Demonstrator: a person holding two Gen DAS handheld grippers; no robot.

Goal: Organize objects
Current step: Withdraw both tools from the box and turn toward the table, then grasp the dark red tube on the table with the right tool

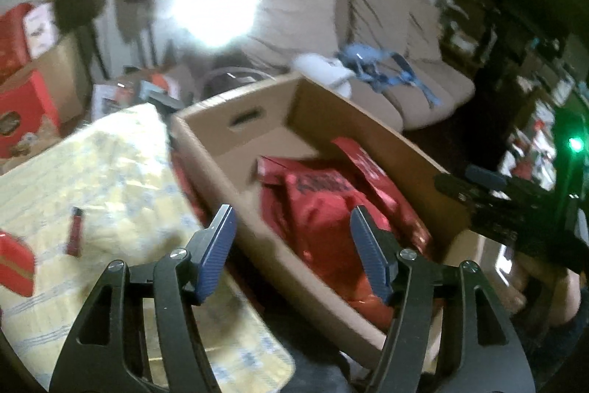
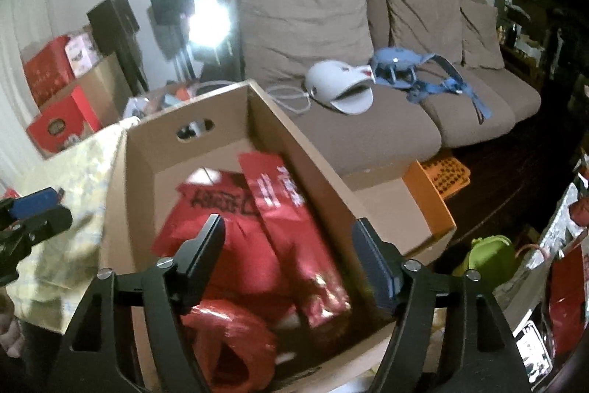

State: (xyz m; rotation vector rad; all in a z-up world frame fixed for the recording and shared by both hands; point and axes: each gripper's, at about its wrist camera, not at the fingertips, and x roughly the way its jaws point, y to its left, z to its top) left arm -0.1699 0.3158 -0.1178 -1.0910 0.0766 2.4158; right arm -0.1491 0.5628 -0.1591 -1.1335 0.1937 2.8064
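While red packets (image 2: 257, 231) are already packed in the cardboard box (image 2: 279, 120), sorting is judged unfinished.
Both grippers, left (image 1: 291, 253) and right (image 2: 287, 260), are held empty, fingers apart; a red lighter (image 1: 75, 231) is left on the table (image 1: 121, 172).

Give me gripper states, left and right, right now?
Left gripper: open, nothing between the fingers, above the cardboard box.
Right gripper: open, empty, above the red bags in the box.

The cardboard box (image 2: 279, 120) stands open-topped, its far end apparently bare; red bags (image 2: 257, 238) fill the near half (walls hem both sides).
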